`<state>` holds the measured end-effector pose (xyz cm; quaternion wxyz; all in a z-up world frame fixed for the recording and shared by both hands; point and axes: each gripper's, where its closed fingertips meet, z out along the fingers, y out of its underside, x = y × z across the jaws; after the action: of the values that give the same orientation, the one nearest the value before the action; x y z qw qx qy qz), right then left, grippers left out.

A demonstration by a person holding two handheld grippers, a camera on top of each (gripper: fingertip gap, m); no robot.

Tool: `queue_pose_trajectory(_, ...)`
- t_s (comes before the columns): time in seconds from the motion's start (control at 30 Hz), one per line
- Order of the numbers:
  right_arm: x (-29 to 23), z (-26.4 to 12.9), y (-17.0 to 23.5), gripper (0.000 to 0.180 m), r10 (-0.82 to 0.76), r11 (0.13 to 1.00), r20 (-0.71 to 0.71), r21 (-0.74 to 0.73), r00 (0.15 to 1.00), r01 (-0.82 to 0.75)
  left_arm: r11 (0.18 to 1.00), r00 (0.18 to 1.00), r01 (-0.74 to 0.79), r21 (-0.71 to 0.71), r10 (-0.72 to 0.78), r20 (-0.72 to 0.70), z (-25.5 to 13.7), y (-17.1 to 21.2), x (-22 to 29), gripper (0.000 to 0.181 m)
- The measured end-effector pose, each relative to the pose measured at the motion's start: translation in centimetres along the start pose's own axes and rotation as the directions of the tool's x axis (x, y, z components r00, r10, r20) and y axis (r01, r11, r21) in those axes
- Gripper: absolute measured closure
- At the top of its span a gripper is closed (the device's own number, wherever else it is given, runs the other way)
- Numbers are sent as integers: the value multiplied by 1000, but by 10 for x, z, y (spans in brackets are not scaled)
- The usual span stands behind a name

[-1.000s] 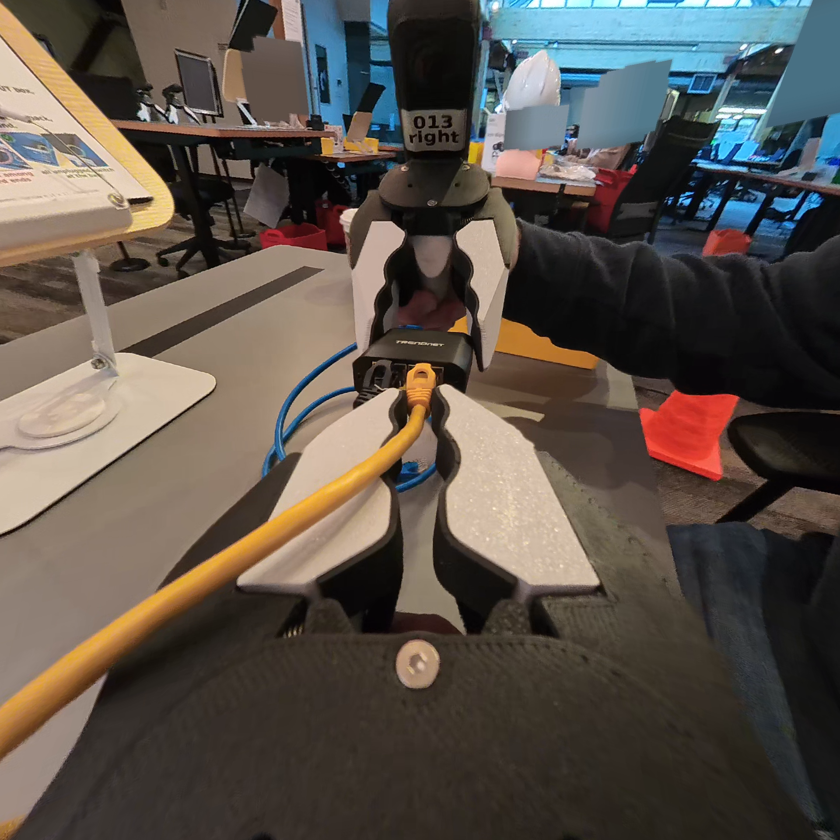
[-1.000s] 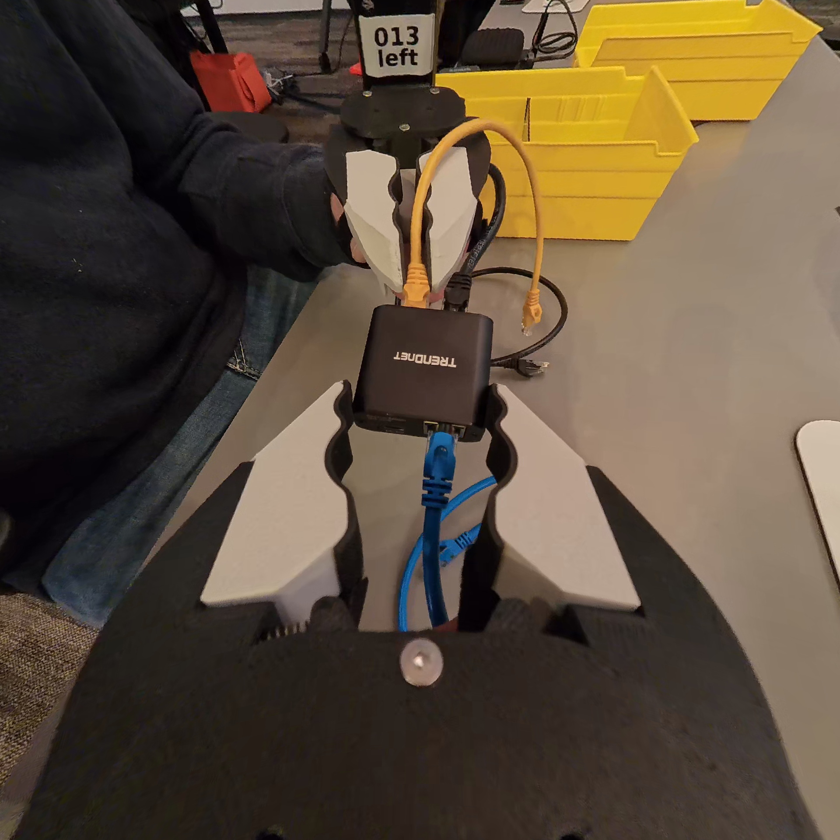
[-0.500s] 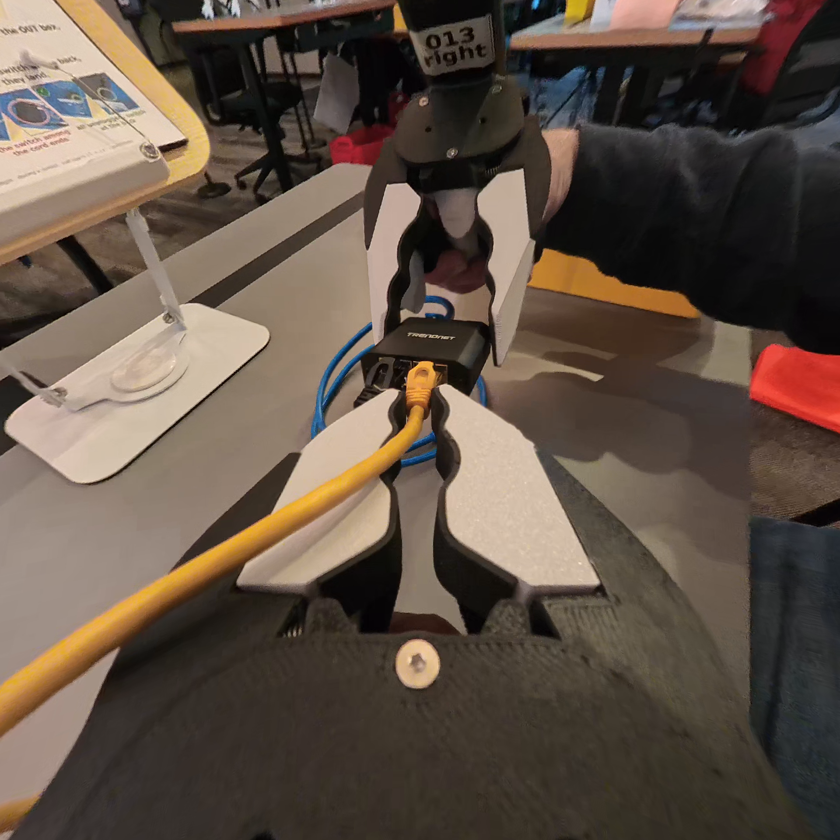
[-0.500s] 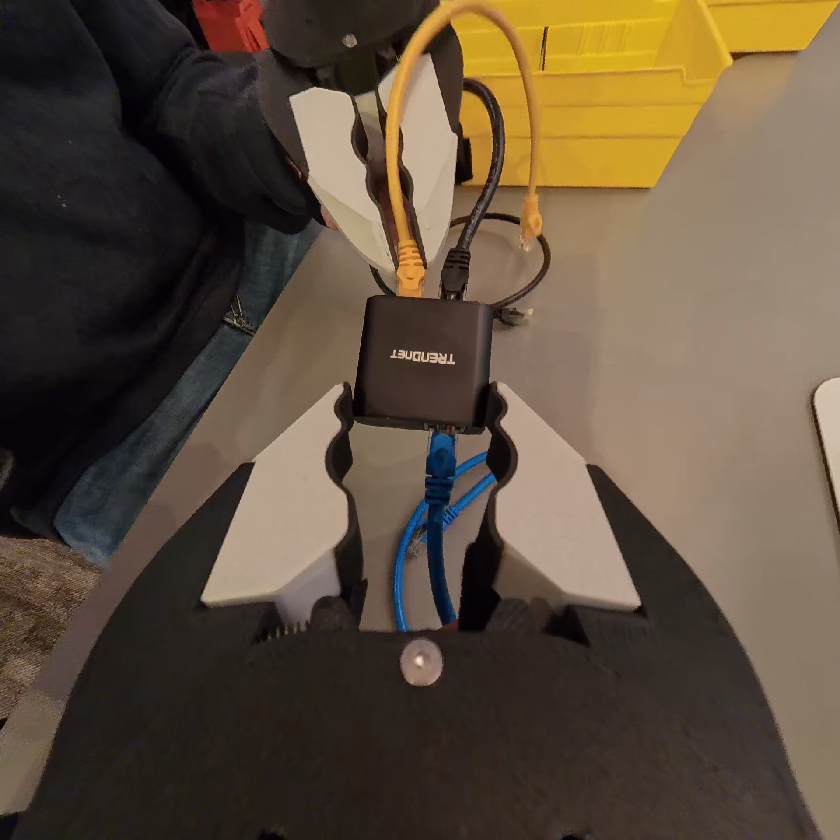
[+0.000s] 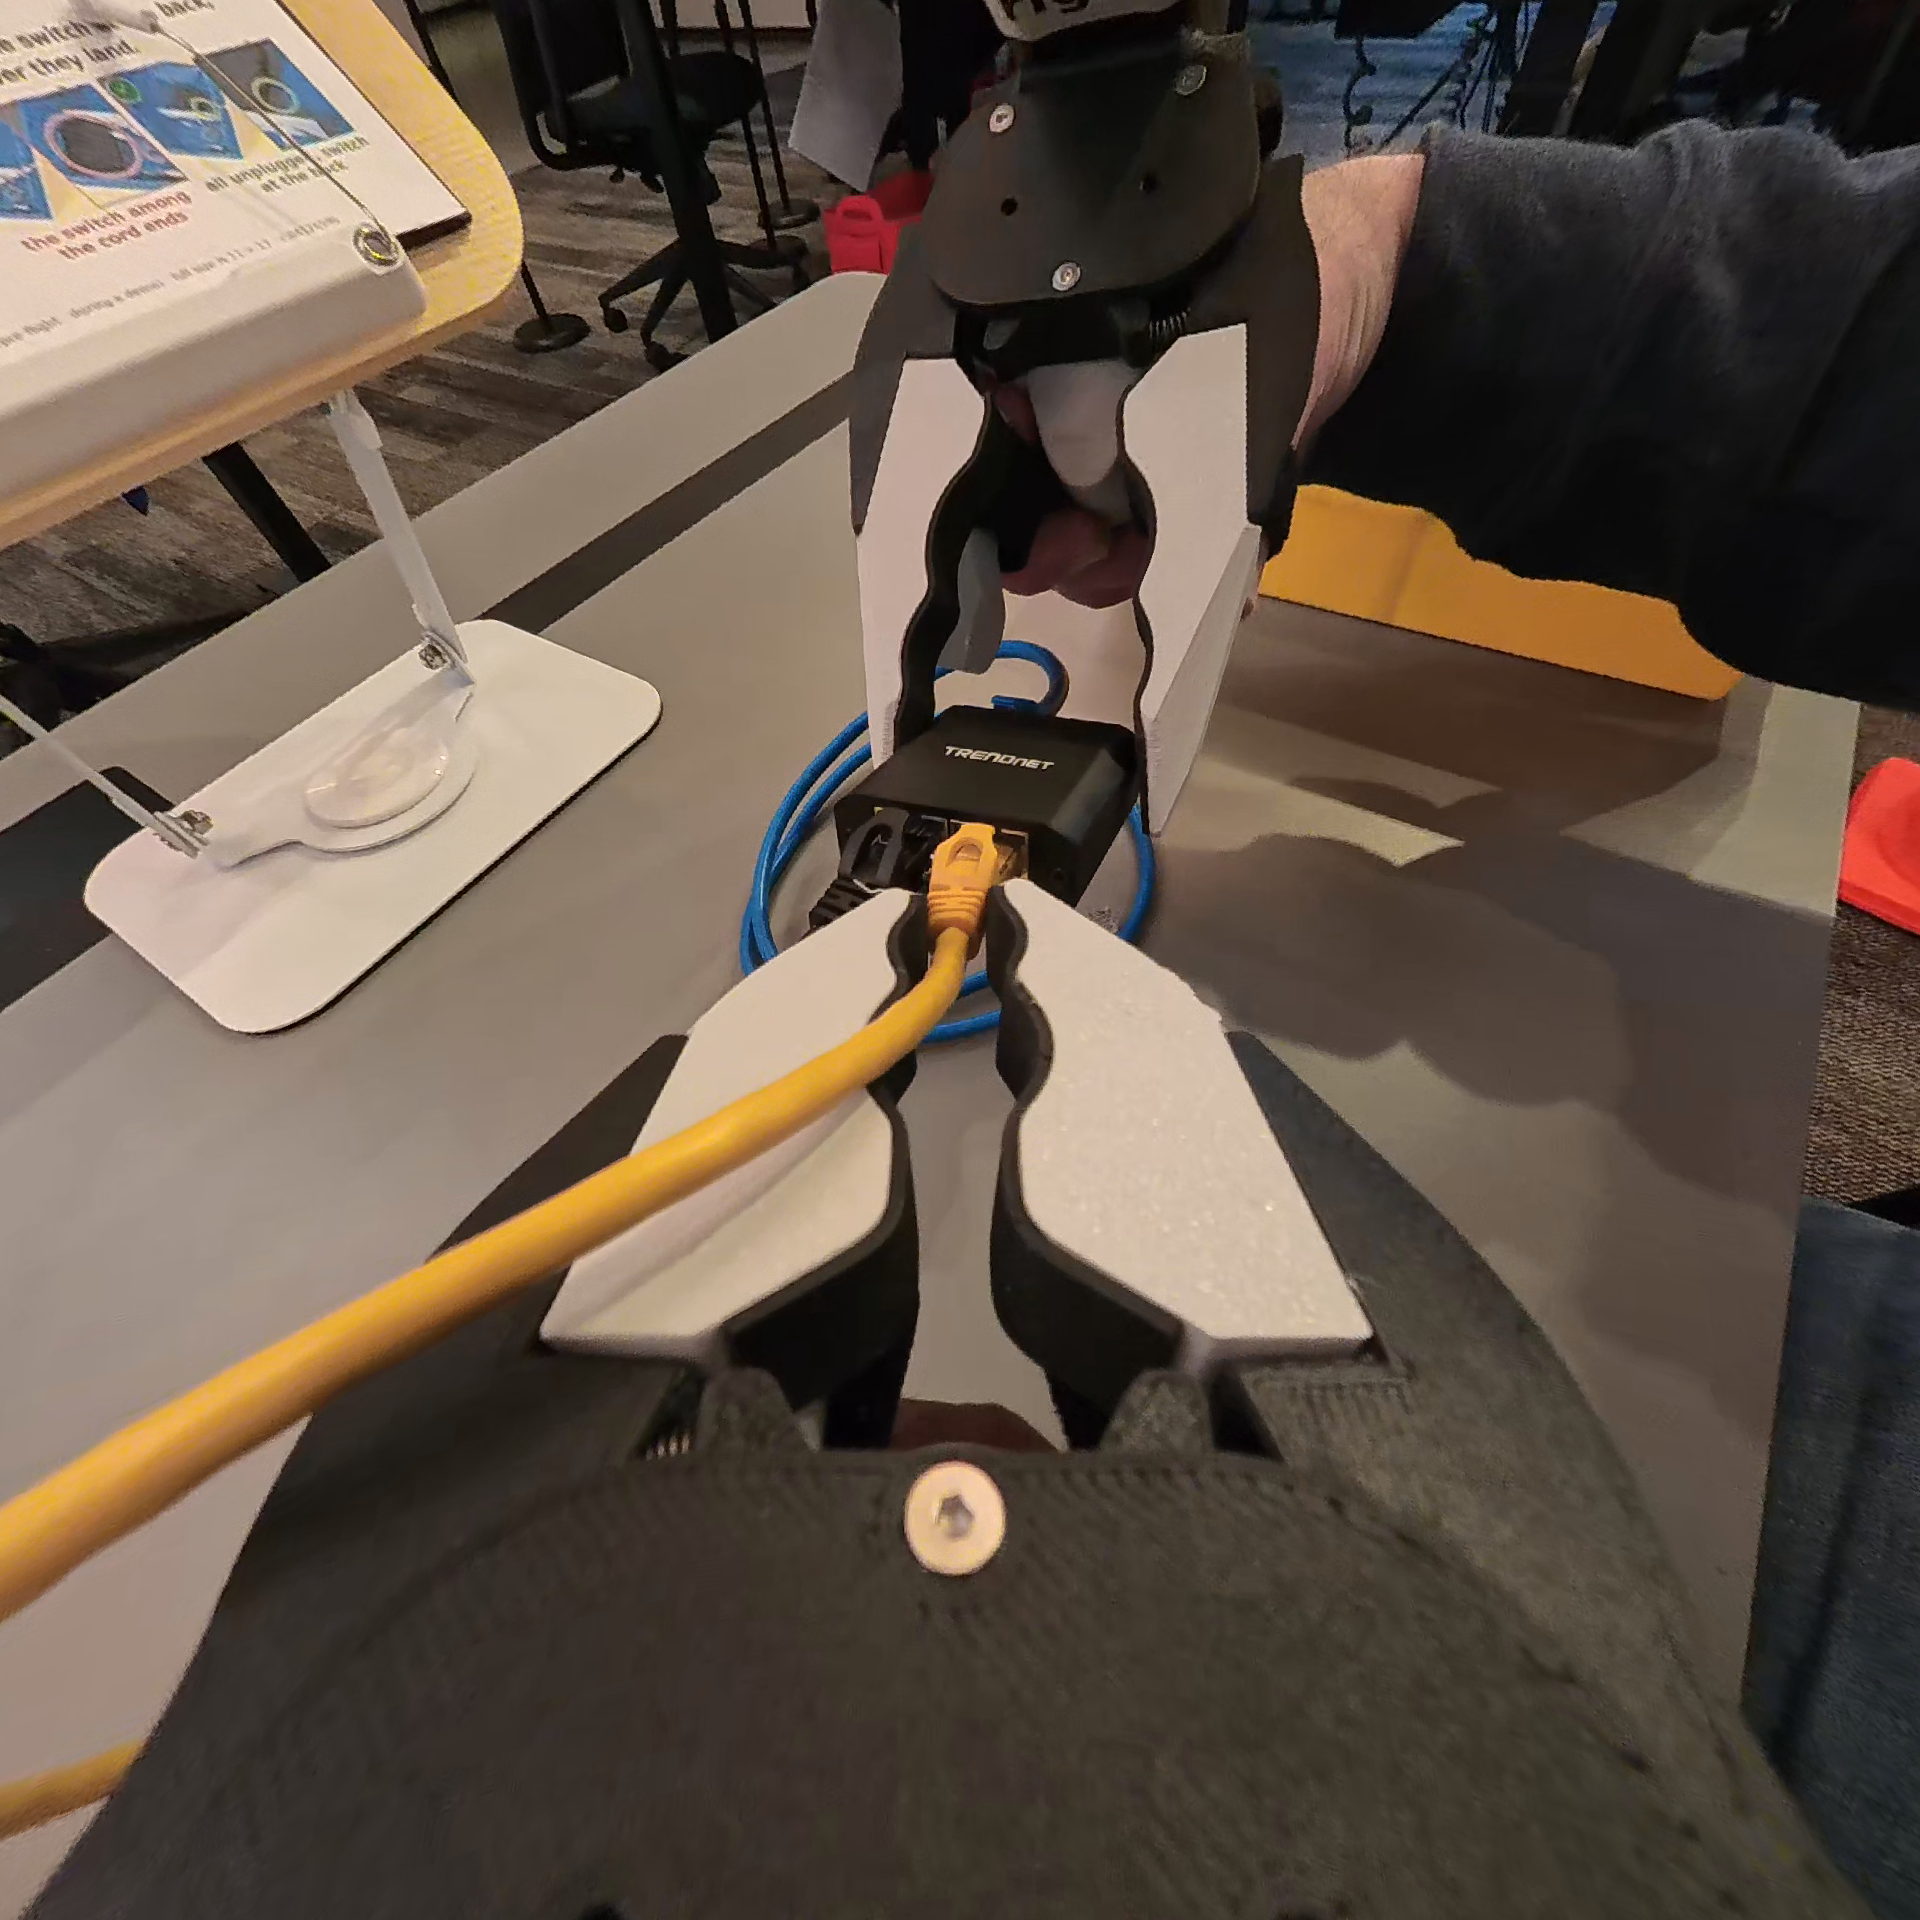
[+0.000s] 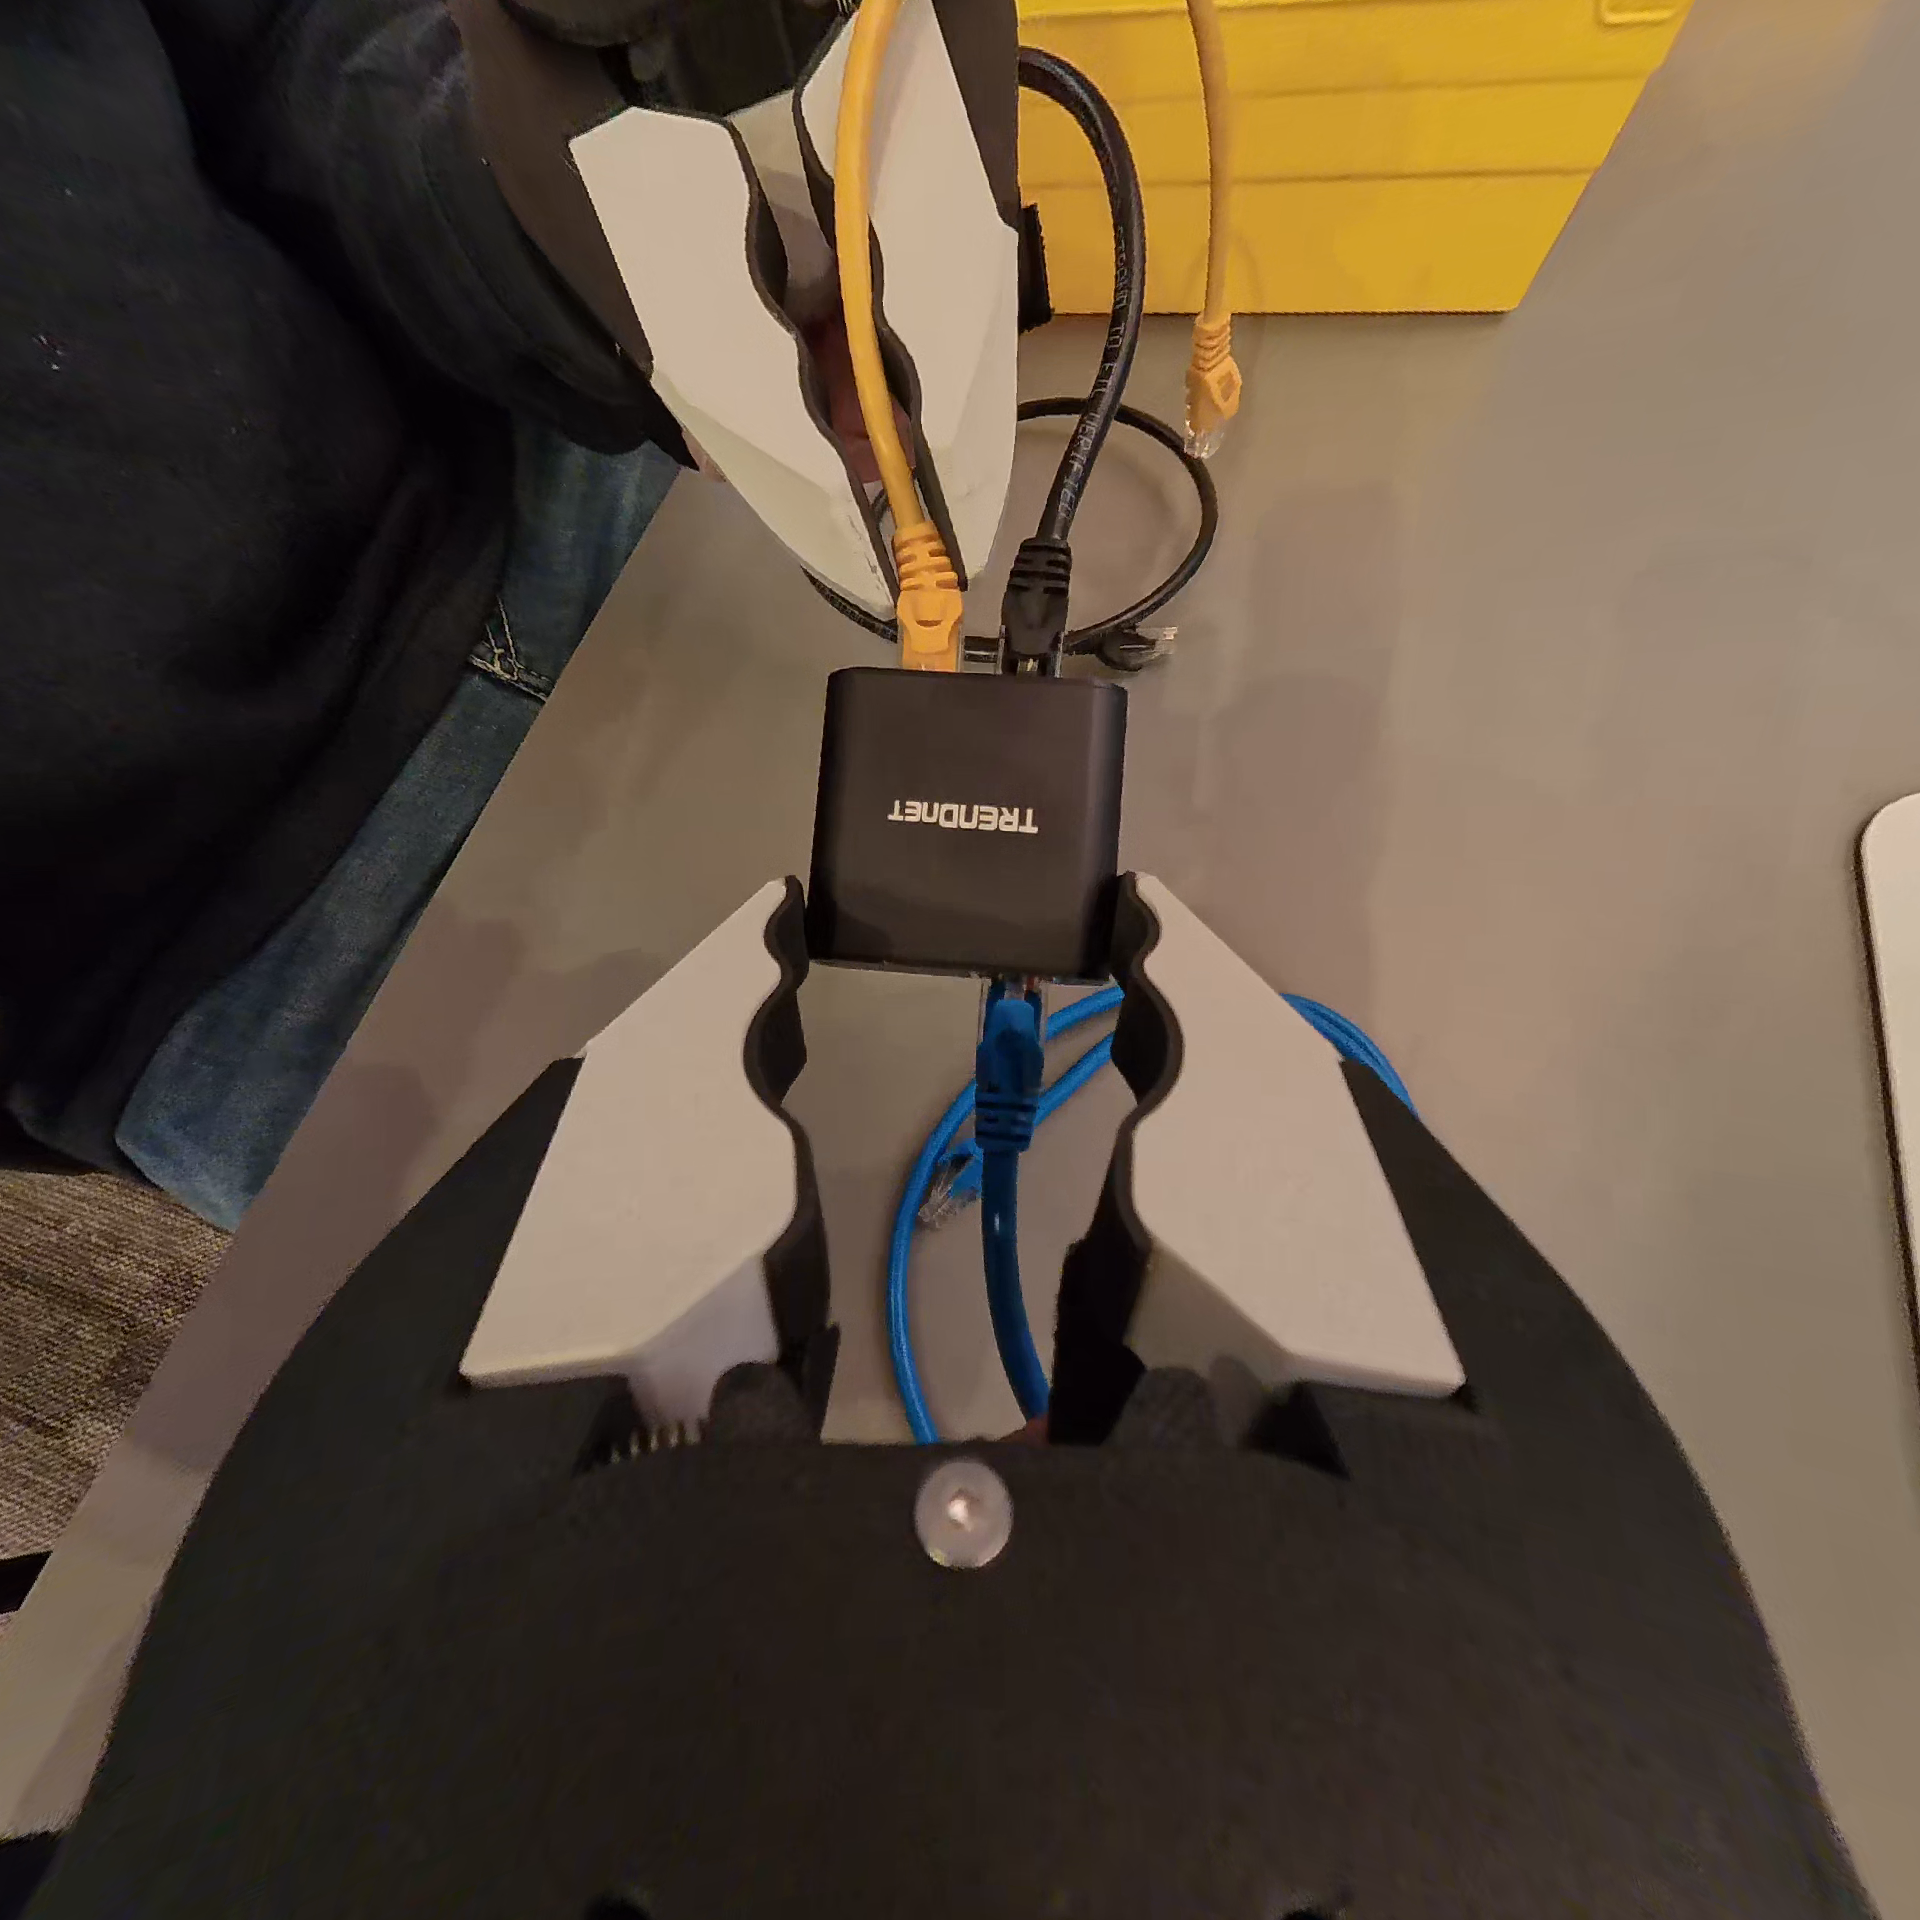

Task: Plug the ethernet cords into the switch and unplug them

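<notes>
A small black switch (image 6: pixel 971 821) sits on the grey table (image 6: pixel 1455 935); it also shows in the left wrist view (image 5: pixel 997 790). My right gripper (image 6: pixel 961 914) is shut on the switch, clamping its two sides. My left gripper (image 5: pixel 956 914) is shut on the yellow cord (image 5: pixel 951 914) just behind its plug, which sits in a switch port. A black cord (image 6: pixel 1039 582) is plugged in beside it. A blue cord (image 6: pixel 1003 1070) is plugged into the opposite face. The yellow cord's other plug (image 6: pixel 1210 390) hangs free.
A yellow bin (image 6: pixel 1351 156) stands behind the switch. A white stand base (image 5: pixel 343 821) with an instruction board (image 5: pixel 187 239) is on the table's left. A dark-sleeved arm (image 5: pixel 1662 416) holds the right gripper. The blue cord coils (image 5: pixel 779 894) on the table. The tips of one gripper are about 5 cm away from the tips of the other.
Both grippers have tilted up and come closer, now looking down more steeply on the switch. Both grips are unchanged and the yellow plug stays at its port.
</notes>
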<state>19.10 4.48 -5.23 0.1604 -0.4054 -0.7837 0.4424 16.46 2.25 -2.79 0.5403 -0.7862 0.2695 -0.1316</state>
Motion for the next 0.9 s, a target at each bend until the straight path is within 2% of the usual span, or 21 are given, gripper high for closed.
queue_pose_trajectory(0.03, 0, 0, -1, 122, -2, 1000, -1, 2, 1000, 2, 1000, 1000, 2, 2, -2, 0, -1, 0, 0, 170)
queue_pose_trajectory(0.43, 3, -7, -12, 122, -22, 998, -23, 57, 999, 23, 998, 999, 47, 48, -47, 1, -1, -1, -4, 170)
queue_pose_trajectory(0.9, 6, -20, -33, 122, -75, 993, -41, 86, 996, 78, 973, 990, 120, 196, -131, 49, -8, -18, -11, 169)
